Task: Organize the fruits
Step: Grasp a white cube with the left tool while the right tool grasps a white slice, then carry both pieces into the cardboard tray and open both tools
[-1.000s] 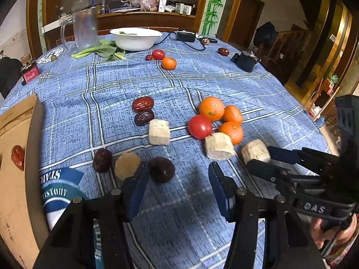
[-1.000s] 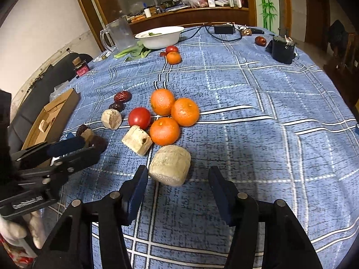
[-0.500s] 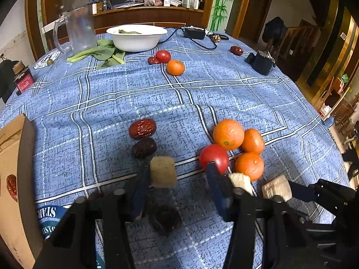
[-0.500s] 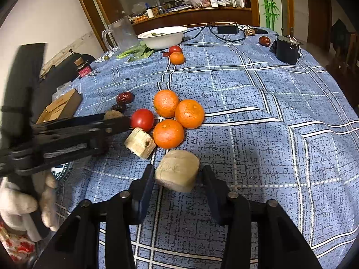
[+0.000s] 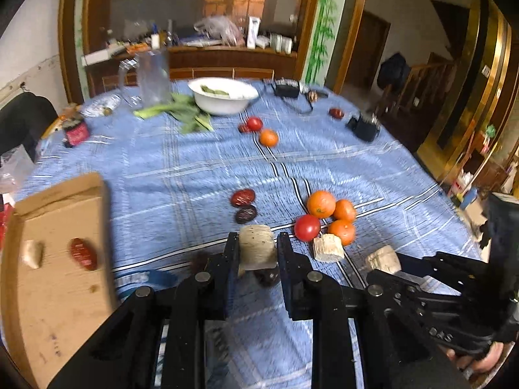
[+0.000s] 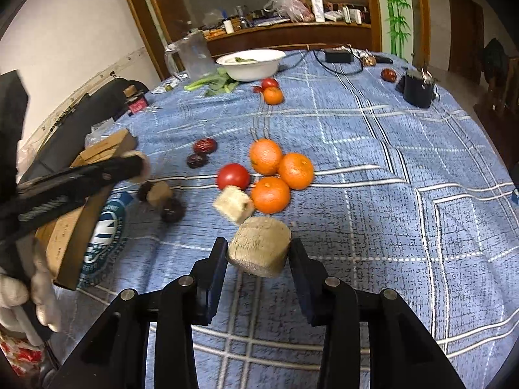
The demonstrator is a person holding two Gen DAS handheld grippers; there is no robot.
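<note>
Blue plaid cloth (image 6: 373, 168) covers the round table under both your tools. Your left gripper (image 5: 256, 253) is clamped on a pale fibrous chunk (image 5: 257, 250), lifted above the cloth near the cardboard box (image 5: 61, 259). Your right gripper (image 6: 258, 253) has its fingers pressed against both sides of a larger pale chunk (image 6: 259, 246). Just beyond it, a third chunk (image 6: 234, 203) touches three oranges (image 6: 282, 175) and a tomato (image 6: 233, 176). Farther back stands a white bowl (image 6: 251, 63).
</note>
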